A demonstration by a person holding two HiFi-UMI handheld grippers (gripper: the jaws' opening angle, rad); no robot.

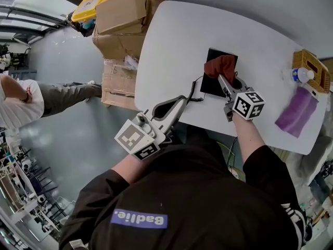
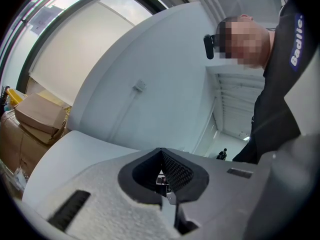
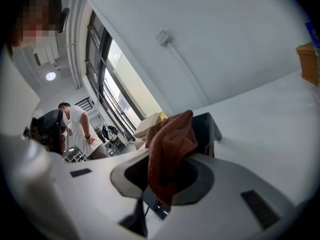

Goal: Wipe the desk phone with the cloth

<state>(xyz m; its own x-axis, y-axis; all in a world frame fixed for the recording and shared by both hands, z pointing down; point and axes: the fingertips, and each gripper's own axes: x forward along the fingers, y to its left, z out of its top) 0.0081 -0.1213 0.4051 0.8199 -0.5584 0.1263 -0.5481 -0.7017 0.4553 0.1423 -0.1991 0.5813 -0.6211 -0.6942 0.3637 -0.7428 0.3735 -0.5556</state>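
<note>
The black desk phone [image 1: 212,85] lies on the white table [image 1: 177,40], and a coiled cord [image 1: 194,90] runs from it toward my left gripper. A rust-red cloth [image 1: 220,65] rests bunched on the phone's top, with my right gripper [image 1: 222,78] shut on it. In the right gripper view the cloth [image 3: 169,146] hangs out of the jaws in front of the phone [image 3: 206,128]. My left gripper [image 1: 181,101] hovers at the table's near edge, left of the phone. Its jaws [image 2: 163,178] stand shut with nothing visible between them, aimed up at the wall.
A purple cloth [image 1: 296,112] lies at the table's right end beside a wicker basket [image 1: 312,68] and a water bottle [image 1: 300,75]. Cardboard boxes [image 1: 121,22] are stacked off the table's left end. A person in a white shirt [image 1: 18,100] stands on the floor further left.
</note>
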